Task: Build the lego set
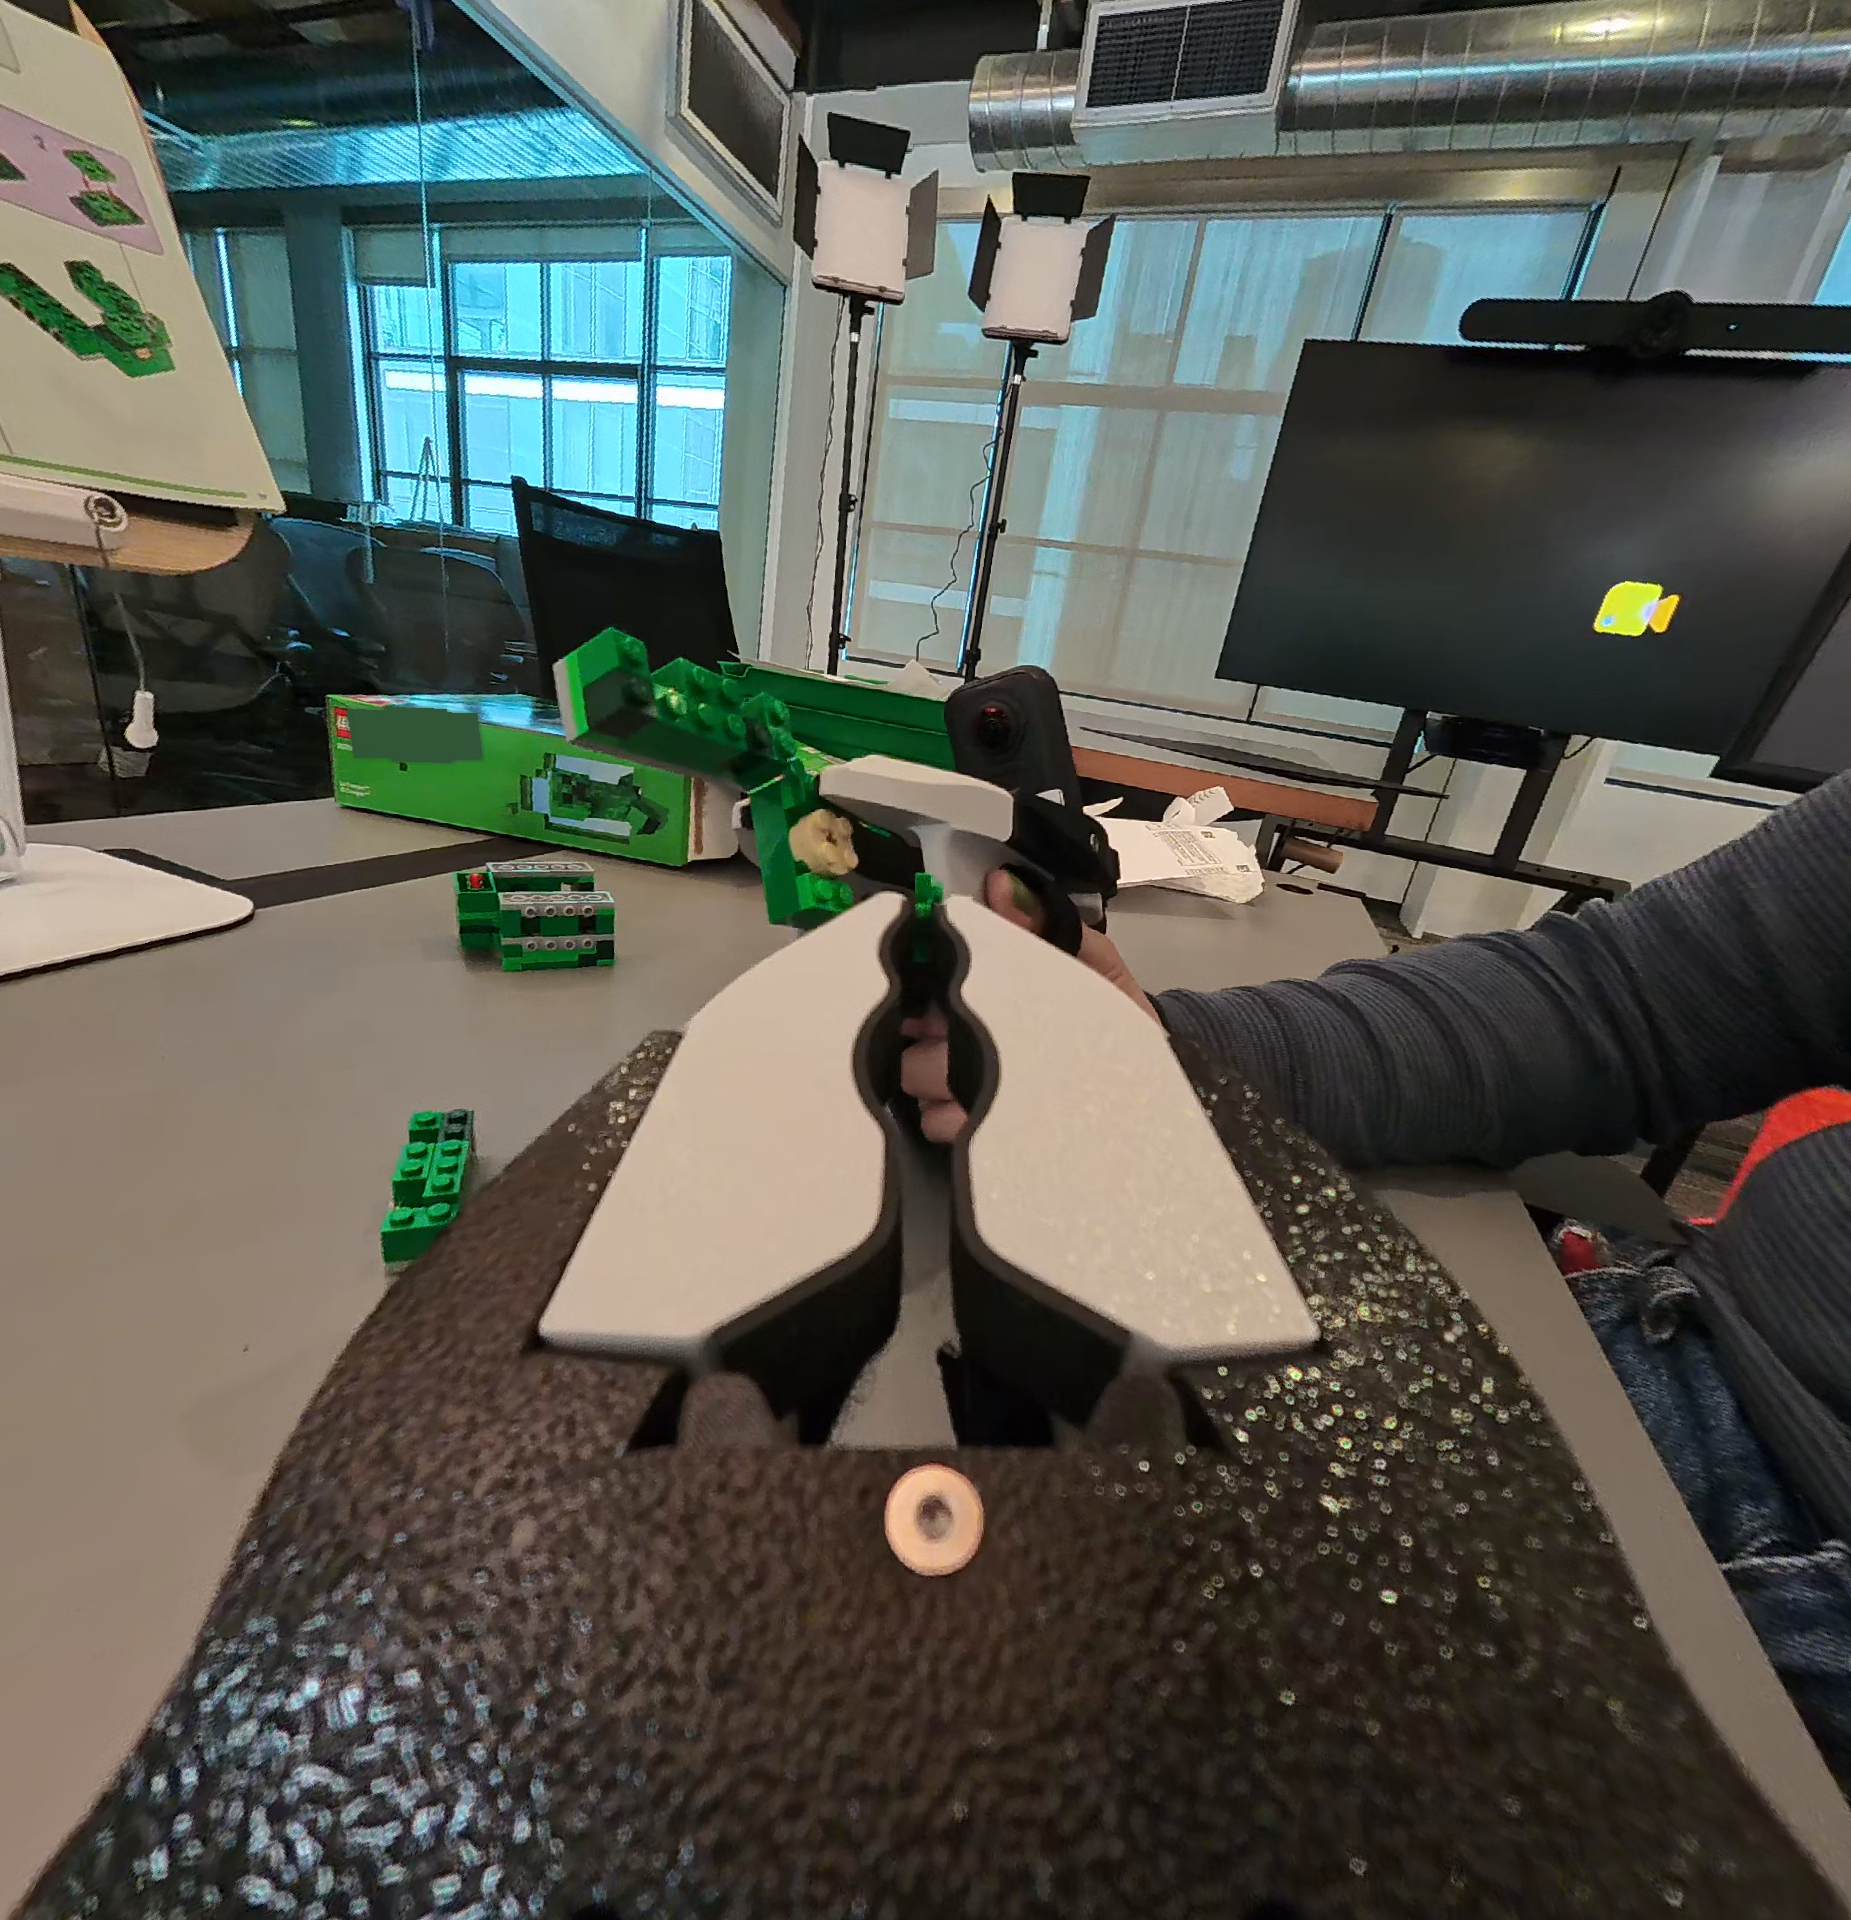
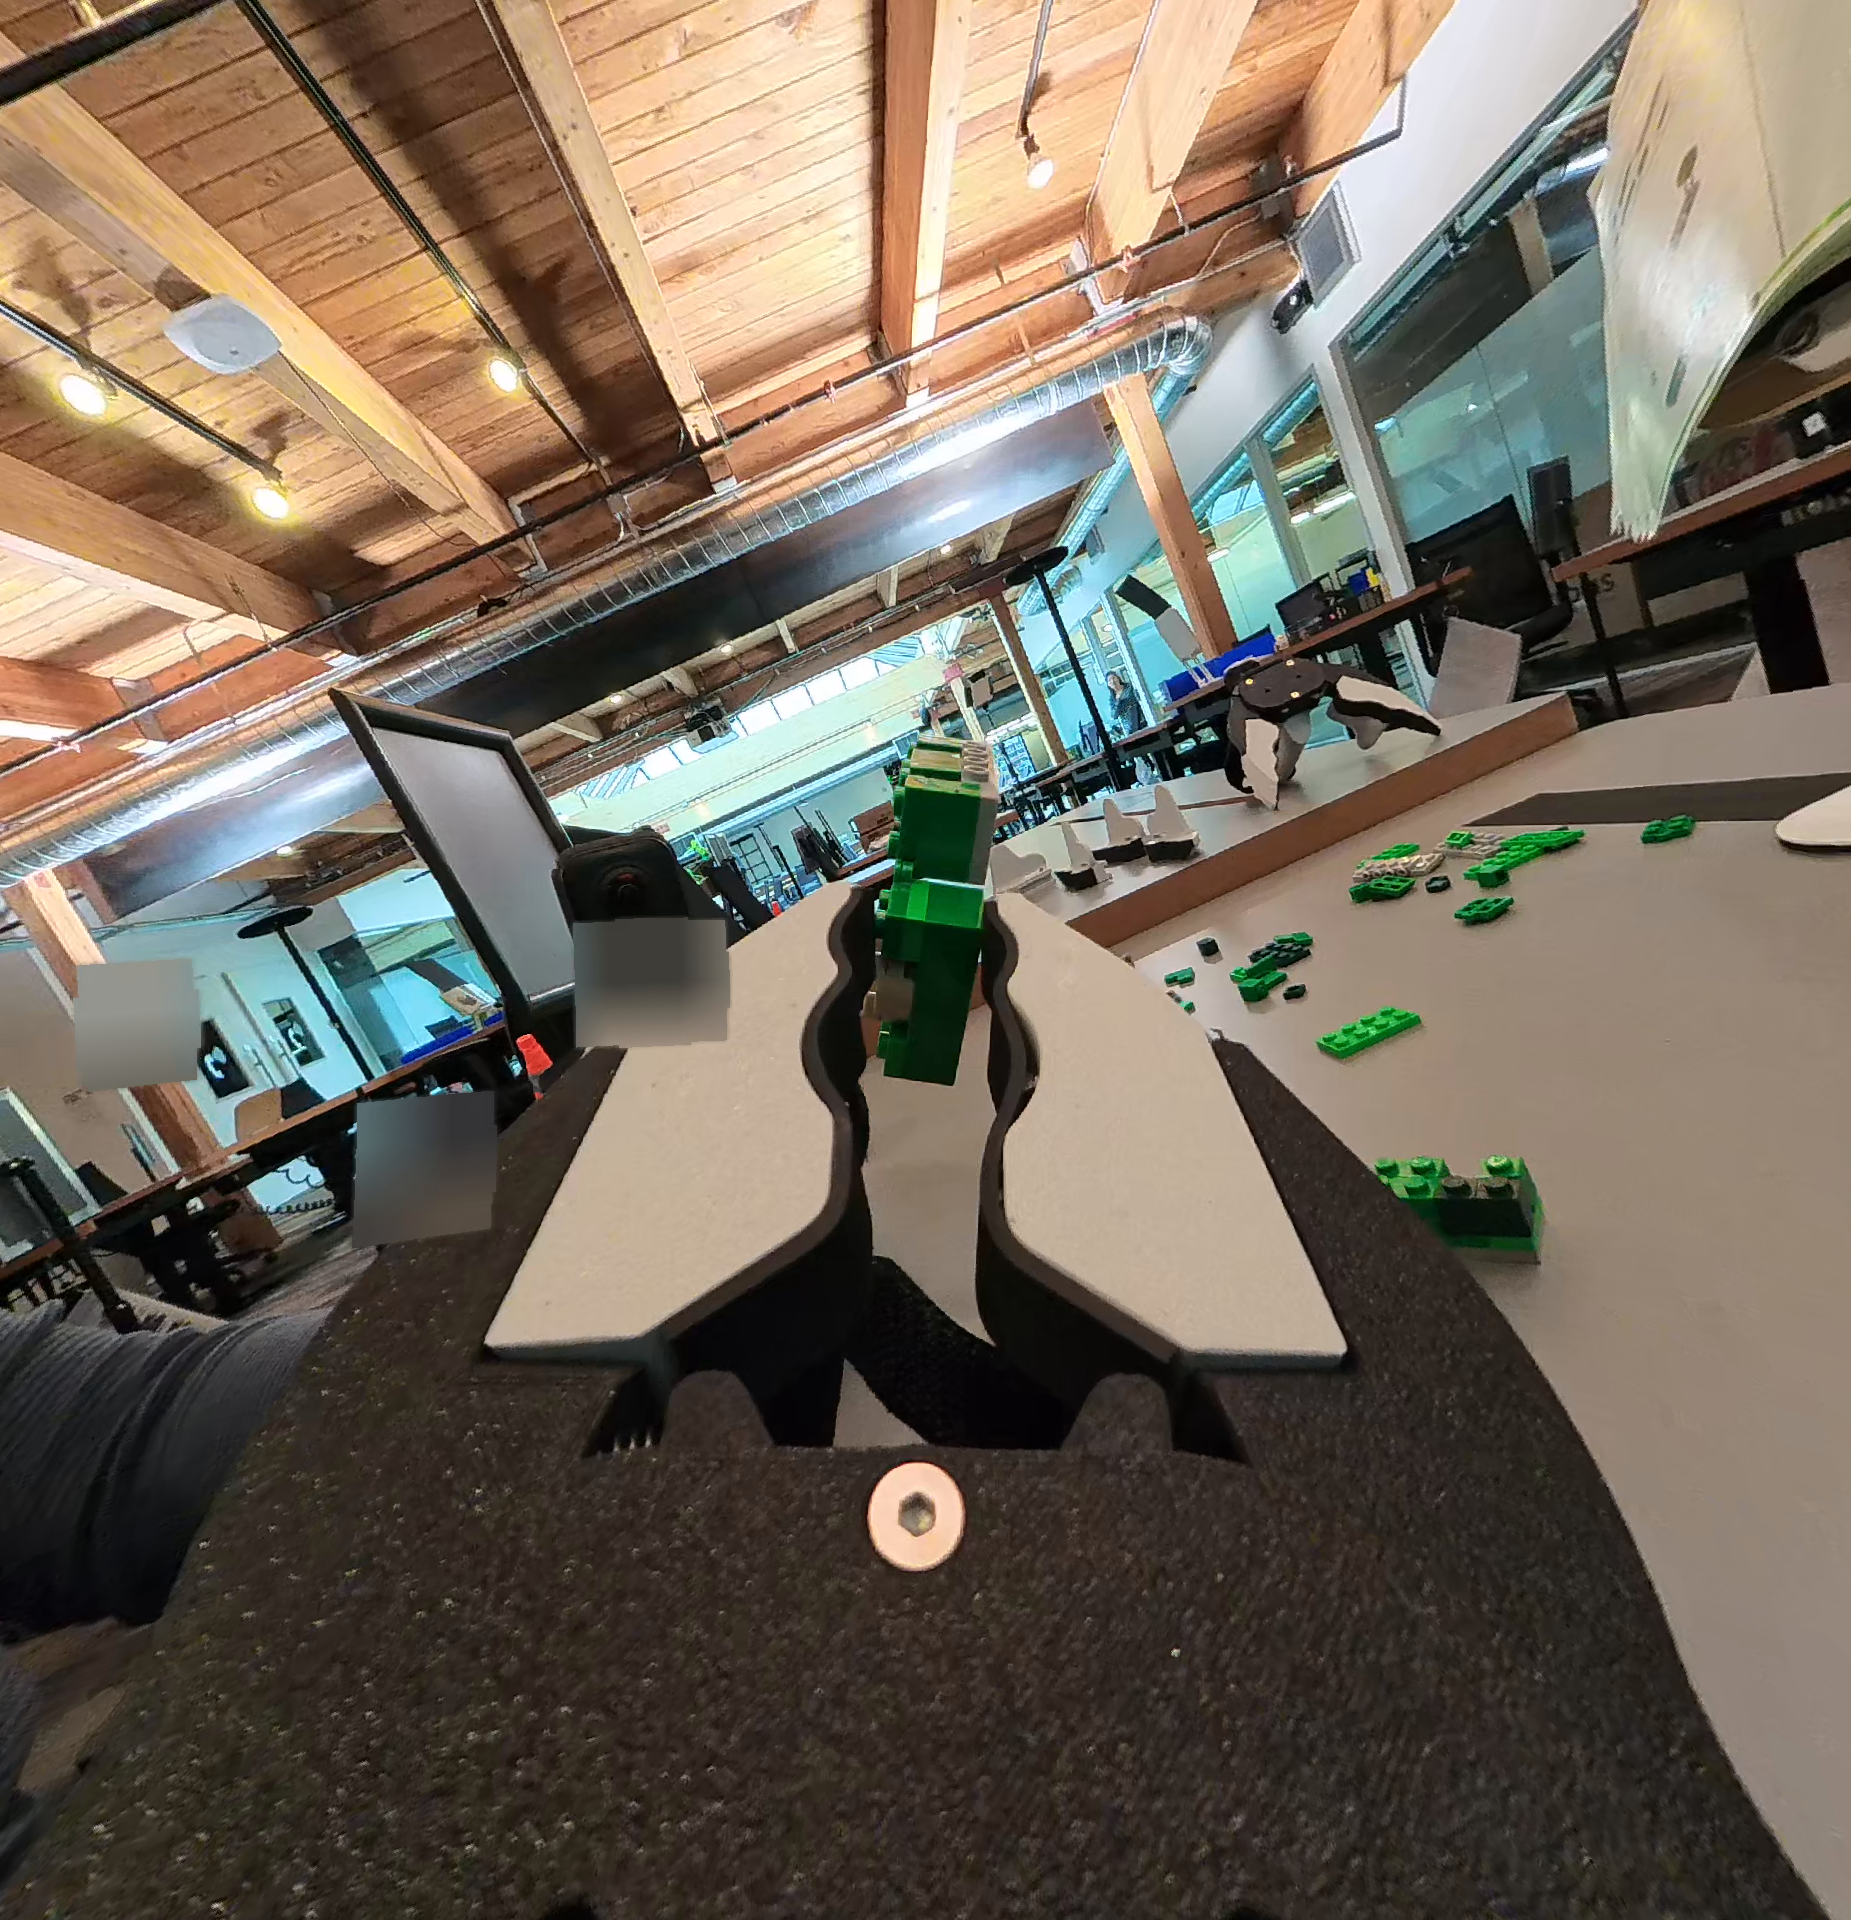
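My left gripper (image 1: 926, 914) is shut on a small green lego piece (image 1: 927, 896) at its fingertips, held above the grey table (image 1: 225, 1091). Just ahead of it, the right gripper (image 1: 848, 821) holds a long green lego assembly (image 1: 692, 717) in the air. In the right wrist view my right gripper (image 2: 926, 914) is shut on that green assembly (image 2: 936, 935), which stands up between the fingers with grey studs on top. The left gripper's camera (image 2: 625, 883) shows just left of it.
A green and grey built block (image 1: 542, 914) and a green brick strip (image 1: 427, 1179) lie on the table. The green lego box (image 1: 505, 774) lies behind them. An instruction booklet (image 1: 69, 260) stands at the left. Loose green pieces (image 2: 1461, 862) and a small green block (image 2: 1472, 1205) lie to the right. Spacing between my two grippers at the tips: around 6 centimeters.
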Motion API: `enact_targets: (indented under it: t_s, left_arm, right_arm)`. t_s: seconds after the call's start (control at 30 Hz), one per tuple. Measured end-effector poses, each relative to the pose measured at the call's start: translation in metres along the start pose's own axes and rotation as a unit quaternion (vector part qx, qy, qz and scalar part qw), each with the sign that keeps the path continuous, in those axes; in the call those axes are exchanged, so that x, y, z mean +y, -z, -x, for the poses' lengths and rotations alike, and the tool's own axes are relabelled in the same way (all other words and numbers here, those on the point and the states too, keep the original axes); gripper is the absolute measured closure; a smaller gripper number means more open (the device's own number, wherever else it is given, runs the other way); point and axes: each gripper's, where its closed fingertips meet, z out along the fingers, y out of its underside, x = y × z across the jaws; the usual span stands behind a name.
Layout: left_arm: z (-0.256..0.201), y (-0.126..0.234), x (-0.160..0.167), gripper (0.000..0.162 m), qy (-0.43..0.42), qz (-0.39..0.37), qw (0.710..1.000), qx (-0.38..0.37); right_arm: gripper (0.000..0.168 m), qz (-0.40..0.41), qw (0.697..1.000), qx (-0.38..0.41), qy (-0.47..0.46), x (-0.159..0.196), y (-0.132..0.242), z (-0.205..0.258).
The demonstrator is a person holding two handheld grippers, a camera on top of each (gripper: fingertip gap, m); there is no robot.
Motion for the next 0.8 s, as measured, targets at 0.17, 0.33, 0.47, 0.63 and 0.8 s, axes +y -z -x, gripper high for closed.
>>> enact_targets:
  t_s: [0.17, 0.33, 0.47, 0.63, 0.8]
  left_arm:
    - [-0.0016, -0.0004, 0.0004, 0.16, -0.003, 0.002, 1.0, 0.004]
    - [-0.0003, -0.0002, -0.0001, 0.16, 0.0, 0.0, 1.0, 0.001]
    - [-0.0004, -0.0001, -0.0004, 0.16, 0.001, -0.001, 1.0, 0.001]
    - [-0.0024, -0.0002, -0.0001, 0.16, 0.001, 0.0, 1.0, 0.009]
    - [-0.003, -0.0003, 0.0001, 0.16, 0.001, 0.0, 1.0, 0.011]
  right_arm:
    - [0.15, 0.004, 1.0, -0.001, 0.006, 0.0015, -0.0008, 0.0015]
    - [0.15, 0.008, 1.0, -0.001, 0.007, 0.0029, -0.0013, 0.0016]
    - [0.15, 0.007, 1.0, -0.001, 0.004, 0.0027, -0.0013, 0.0011]
    - [0.15, 0.008, 1.0, -0.001, 0.004, 0.003, -0.0014, 0.0011]
    - [0.15, 0.008, 1.0, -0.001, 0.003, 0.0033, -0.0016, 0.001]
